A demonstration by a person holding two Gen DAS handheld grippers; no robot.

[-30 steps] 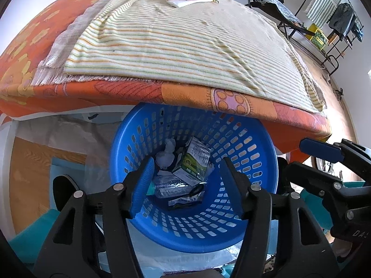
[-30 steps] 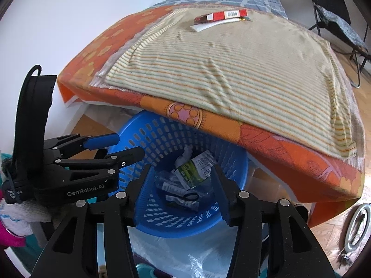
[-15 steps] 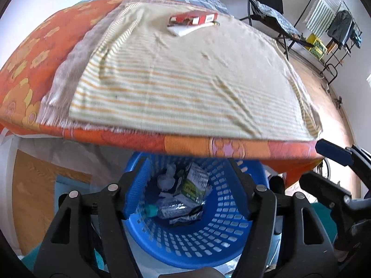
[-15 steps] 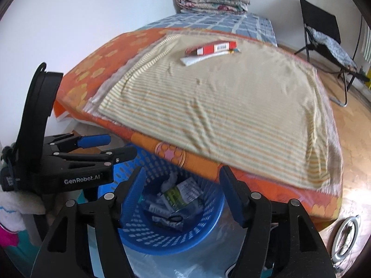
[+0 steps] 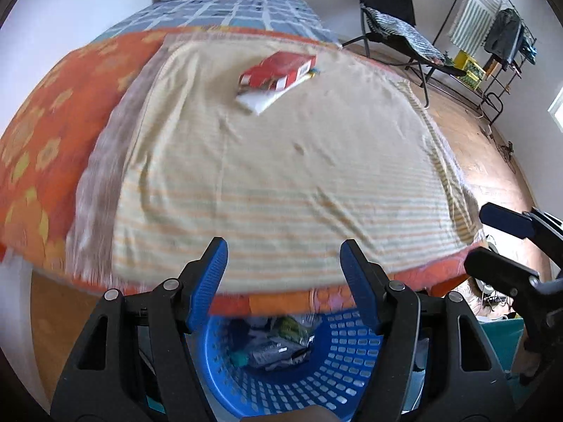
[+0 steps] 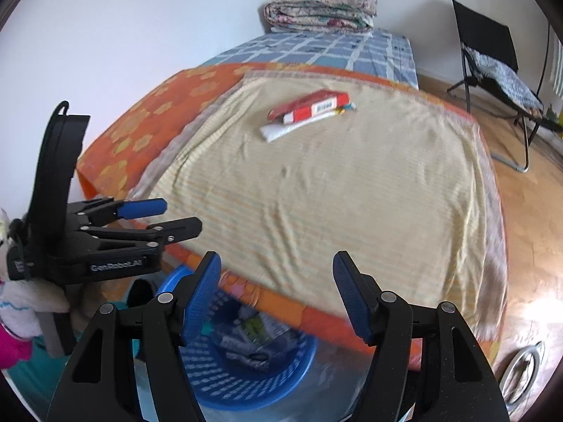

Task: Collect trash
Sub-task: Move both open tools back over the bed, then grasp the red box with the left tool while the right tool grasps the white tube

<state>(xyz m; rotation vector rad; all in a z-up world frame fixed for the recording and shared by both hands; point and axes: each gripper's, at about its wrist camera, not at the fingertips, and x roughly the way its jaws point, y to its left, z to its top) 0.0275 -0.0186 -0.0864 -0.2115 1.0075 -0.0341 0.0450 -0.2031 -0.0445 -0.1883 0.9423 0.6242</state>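
A blue perforated basket [image 5: 337, 369] [image 6: 225, 379] stands on the floor under the bed's near edge, holding wrappers and crumpled packets [image 5: 281, 344] [image 6: 253, 337]. Farther up the striped blanket [image 5: 281, 176] lie a red carton [image 5: 278, 70] [image 6: 309, 105] and a white flat packet [image 5: 260, 100] [image 6: 281, 130] beneath it. My left gripper [image 5: 281, 246] [image 6: 176, 216] hangs open over the bed's edge, nothing between its blue pads. My right gripper [image 6: 276, 256] [image 5: 506, 242] is beside it to the right, also open with nothing in it.
An orange flowered cover [image 6: 147, 130] lies under the blanket, with a folded quilt [image 6: 320, 10] at the bed's head. A black folding chair [image 5: 394, 17] and a drying rack [image 5: 492, 17] stand on the wooden floor to the right. A metal ring [image 6: 524, 362] lies on the floor.
Both grippers have risen from over the basket and now look across the bed top. The basket has slid to the bottom of both views. Both pairs of jaws stand wider than before.
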